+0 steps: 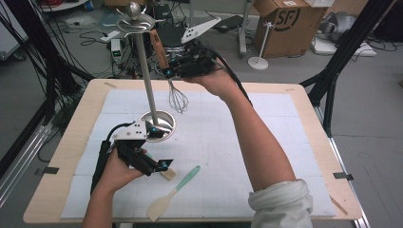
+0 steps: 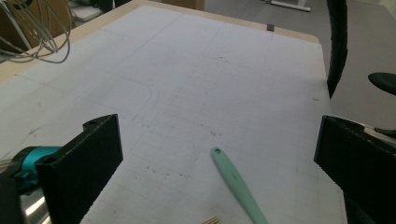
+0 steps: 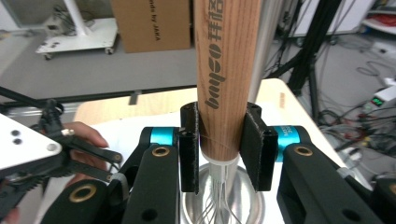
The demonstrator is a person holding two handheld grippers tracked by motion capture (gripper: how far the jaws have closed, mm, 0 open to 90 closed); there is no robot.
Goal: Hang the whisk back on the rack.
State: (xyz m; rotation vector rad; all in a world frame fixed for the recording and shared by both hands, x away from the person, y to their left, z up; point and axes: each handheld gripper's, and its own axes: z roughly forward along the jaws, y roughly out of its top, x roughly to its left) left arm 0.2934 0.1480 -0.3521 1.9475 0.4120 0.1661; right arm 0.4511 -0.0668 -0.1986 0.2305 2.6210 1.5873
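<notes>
Right now, right gripper (image 3: pixel 219 149): I am clamping the whisk (image 1: pixel 177 97) by its wooden handle, wires hanging below my jaws.
Left gripper (image 2: pixel 219 154): I am holding my jaws apart, the spatula (image 2: pixel 238 184) lying between and just ahead.
Stand (image 1: pixel 159 124): its base is sitting beside my left gripper.

The spatula (image 2: pixel 238 184) blade runs off at 6 o'clock; the whisk (image 3: pixel 227 70) handle's top is cropped at 12 o'clock.
</notes>
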